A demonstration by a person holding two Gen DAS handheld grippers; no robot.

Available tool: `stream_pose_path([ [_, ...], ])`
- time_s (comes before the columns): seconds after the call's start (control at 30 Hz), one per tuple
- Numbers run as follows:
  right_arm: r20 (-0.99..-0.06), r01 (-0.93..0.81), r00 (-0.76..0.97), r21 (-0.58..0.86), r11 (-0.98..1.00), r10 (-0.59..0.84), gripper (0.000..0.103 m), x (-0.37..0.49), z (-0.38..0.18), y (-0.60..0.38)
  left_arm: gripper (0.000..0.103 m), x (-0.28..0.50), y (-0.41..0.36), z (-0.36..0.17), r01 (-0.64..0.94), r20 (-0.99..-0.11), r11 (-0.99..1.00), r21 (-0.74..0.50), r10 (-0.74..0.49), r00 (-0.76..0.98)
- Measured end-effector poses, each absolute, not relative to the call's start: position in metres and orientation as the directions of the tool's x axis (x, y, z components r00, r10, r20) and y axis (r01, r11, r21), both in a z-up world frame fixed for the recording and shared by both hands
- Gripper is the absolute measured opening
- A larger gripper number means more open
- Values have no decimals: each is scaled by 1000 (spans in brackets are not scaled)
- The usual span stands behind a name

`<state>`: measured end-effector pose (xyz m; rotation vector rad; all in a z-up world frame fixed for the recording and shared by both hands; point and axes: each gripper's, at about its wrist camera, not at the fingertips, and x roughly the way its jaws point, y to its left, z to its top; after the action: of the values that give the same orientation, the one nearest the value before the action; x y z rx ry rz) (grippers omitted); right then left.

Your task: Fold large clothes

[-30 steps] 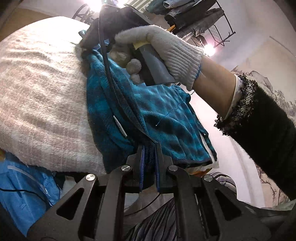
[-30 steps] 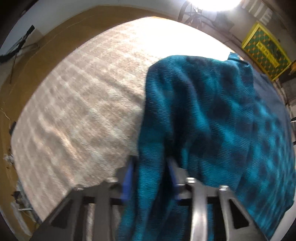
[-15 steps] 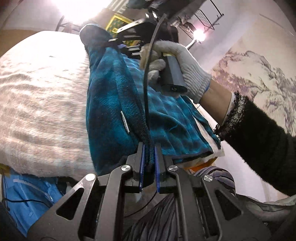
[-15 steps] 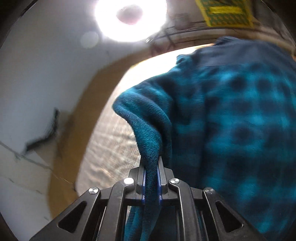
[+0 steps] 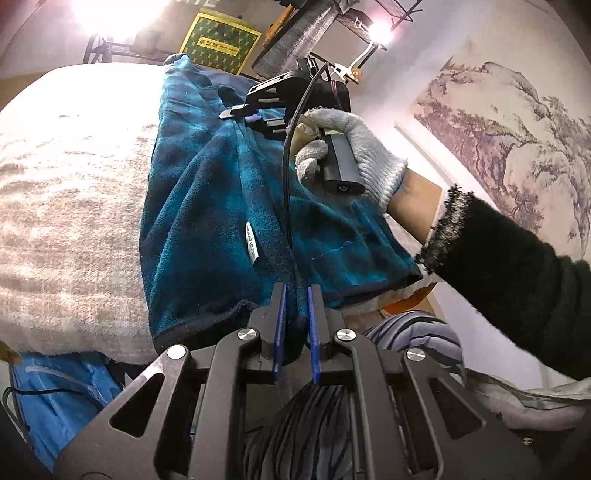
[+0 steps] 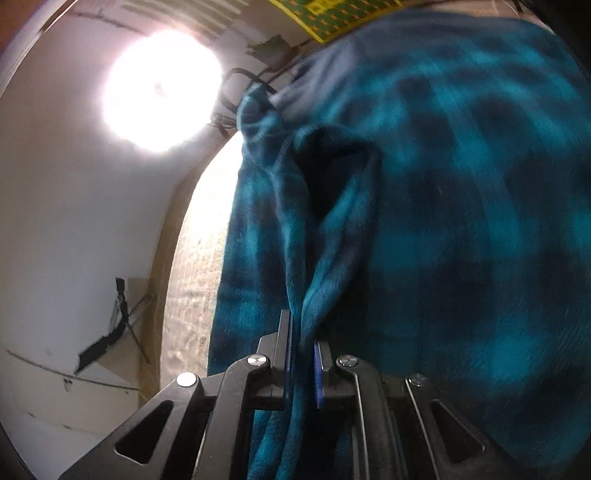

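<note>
Bed covered in a beige-and-white woven bedspread [image 5: 70, 206], strongly lit at its far edge. Bright round lamp [image 6: 159, 90] glaring against a plain white wall [image 6: 66, 221]. Yellow-green patterned panel [image 5: 219, 42] stands beyond the bed's far edge. Ink-wash landscape mural of mountains and trees [image 5: 517, 140] on the right-hand wall. Dark wire rack [image 5: 295, 33] near a second small lamp [image 5: 380, 31].

Teal fleece [image 5: 207, 206] on bed [image 5: 66, 206] (pale cover)
</note>
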<state>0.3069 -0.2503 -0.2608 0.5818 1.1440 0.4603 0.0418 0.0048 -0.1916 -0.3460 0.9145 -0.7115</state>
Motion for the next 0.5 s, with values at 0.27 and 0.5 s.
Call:
stream_pose_path([
  [0.27, -781, -112, 341, 519, 847, 523, 41, 319, -237, -257, 9, 4, 27, -169, 417, -600, 739, -530, -674, 432],
  [0.5, -733, -171, 294, 591, 789, 613, 50, 255, -207, -271, 11, 26, 83, -193, 260, -612, 779, -570, -614, 499],
])
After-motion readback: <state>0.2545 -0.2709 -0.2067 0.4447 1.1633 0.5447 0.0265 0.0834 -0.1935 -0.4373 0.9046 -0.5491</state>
